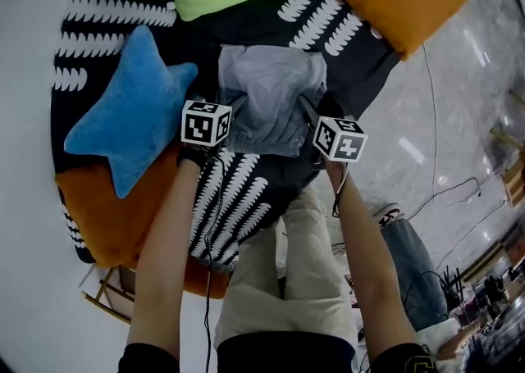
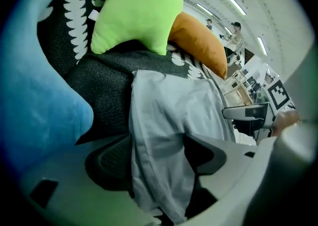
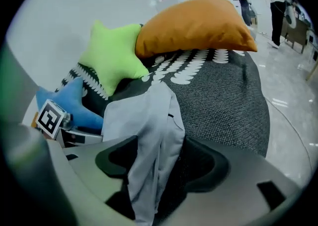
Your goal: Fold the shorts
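Gray shorts (image 1: 271, 97) lay on the patterned cushion (image 1: 246, 199), apparently folded once, near edge slack between the parted jaws of left gripper (image 2: 158, 153) and right gripper (image 3: 159, 156); further folding likely remained.

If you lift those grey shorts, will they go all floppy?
Probably floppy: the grey shorts lie wrinkled and hang in folds between the parted jaws of the left gripper. Likely light, since the cloth looks thin and bunches at the right gripper.
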Demonstrator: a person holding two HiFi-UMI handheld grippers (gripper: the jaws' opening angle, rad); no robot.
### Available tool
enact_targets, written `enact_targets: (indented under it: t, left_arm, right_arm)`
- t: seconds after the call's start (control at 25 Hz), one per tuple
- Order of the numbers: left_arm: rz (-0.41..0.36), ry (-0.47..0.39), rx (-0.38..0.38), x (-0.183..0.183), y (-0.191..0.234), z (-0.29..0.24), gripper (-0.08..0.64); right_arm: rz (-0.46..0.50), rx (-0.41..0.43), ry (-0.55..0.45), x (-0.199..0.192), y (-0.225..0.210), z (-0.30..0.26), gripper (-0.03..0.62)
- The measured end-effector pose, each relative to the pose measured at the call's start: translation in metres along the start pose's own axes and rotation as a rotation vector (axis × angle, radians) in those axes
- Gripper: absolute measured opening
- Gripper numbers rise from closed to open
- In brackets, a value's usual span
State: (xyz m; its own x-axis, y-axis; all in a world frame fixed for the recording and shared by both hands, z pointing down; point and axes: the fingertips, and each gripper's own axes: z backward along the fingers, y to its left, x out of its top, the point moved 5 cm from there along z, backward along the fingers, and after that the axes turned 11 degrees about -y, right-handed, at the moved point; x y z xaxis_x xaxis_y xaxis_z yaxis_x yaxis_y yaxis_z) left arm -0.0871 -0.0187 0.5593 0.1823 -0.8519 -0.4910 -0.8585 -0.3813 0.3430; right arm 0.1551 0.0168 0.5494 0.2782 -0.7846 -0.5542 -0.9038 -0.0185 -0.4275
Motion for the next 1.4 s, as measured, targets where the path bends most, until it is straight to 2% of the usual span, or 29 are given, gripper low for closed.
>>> enact_targets:
  t: [0.16,0.28,0.36,0.48,0.56,0.68,0.8,0.92,1.08,1.2,1.4]
  left_arm:
    - [0.086,-0.066,0.069,-0.005,-0.006,-0.004,0.336]
    - [0.143,-0.073,0.066,-0.011,-0.015,-0.011,0.323]
    - [0.166,-0.054,0.036,-0.017,-0.024,-0.016,0.267]
    - [0.178,-0.034,-0.018,-0.031,-0.040,-0.021,0.141]
    - [0.177,-0.058,-0.032,-0.033,-0.041,-0.016,0.046]
    - [0.186,-0.097,-0.082,-0.031,-0.042,0.000,0.040]
    - [0.194,-0.114,-0.168,-0.032,-0.043,0.020,0.038]
    - [0.240,-0.133,-0.263,-0.029,-0.036,0.042,0.037]
    - [0.311,-0.144,-0.355,-0.029,-0.030,0.069,0.035]
    - [0.325,-0.154,-0.386,-0.040,-0.039,0.090,0.035]
    - [0.329,-0.166,-0.382,-0.052,-0.042,0.115,0.035]
  right_arm:
    - [0.035,-0.039,-0.022,-0.008,0.003,0.002,0.290]
    - [0.043,-0.028,-0.005,-0.018,0.003,-0.001,0.280]
    - [0.044,-0.003,0.018,-0.024,0.004,-0.004,0.262]
    - [0.036,0.033,0.047,-0.036,0.003,-0.005,0.144]
    - [0.021,0.037,0.044,-0.037,0.001,-0.003,0.071]
    - [-0.060,0.080,0.025,-0.036,0.000,0.007,0.054]
    - [-0.130,0.152,0.004,-0.034,0.006,0.024,0.052]
    - [-0.181,0.223,-0.001,-0.028,0.018,0.038,0.051]
    - [-0.224,0.274,0.001,-0.028,0.028,0.059,0.051]
    - [-0.207,0.304,0.009,-0.035,0.033,0.082,0.051]
    - [-0.199,0.324,0.009,-0.044,0.048,0.099,0.049]
